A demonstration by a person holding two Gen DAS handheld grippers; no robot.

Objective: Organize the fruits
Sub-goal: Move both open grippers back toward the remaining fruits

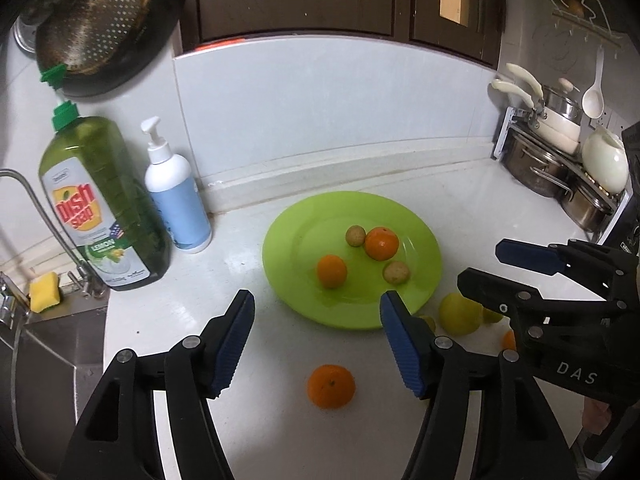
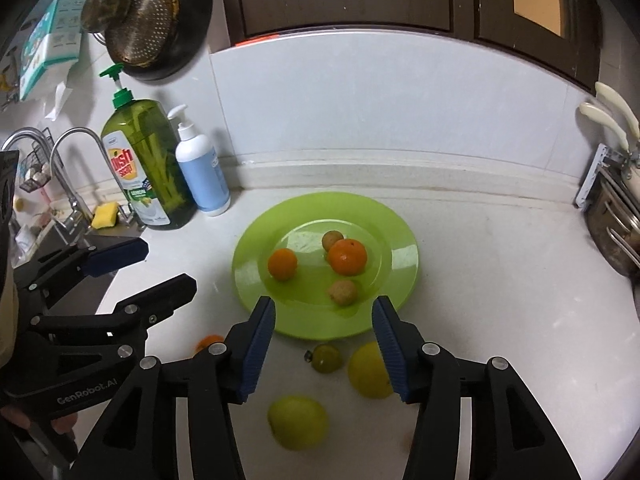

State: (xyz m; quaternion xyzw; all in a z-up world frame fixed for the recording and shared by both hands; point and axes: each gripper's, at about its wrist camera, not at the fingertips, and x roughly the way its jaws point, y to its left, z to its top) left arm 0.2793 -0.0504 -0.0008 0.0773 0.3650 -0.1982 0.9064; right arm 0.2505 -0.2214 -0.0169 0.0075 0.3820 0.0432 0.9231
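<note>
A green plate (image 1: pixel 288 240) (image 2: pixel 400 264) on the white counter holds two oranges (image 1: pixel 381 243) (image 1: pixel 331 271) and two small brownish fruits (image 1: pixel 355 235) (image 1: pixel 396 272). My left gripper (image 1: pixel 318 312) is open and empty, above a loose orange (image 1: pixel 331 386) in front of the plate. My right gripper (image 2: pixel 323 320) is open and empty at the plate's near edge, over a small green fruit (image 2: pixel 327 358), a yellow lemon (image 2: pixel 368 372) and a yellow-green fruit (image 2: pixel 298 422). The right gripper also shows in the left wrist view (image 1: pixel 492 270).
A dish soap bottle (image 1: pixel 100 200) and a white pump bottle (image 1: pixel 178 196) stand left of the plate, beside the sink and faucet (image 2: pixel 72 176). Pots on a rack (image 1: pixel 560 160) fill the right side. A yellow sponge (image 1: pixel 45 292) lies by the sink.
</note>
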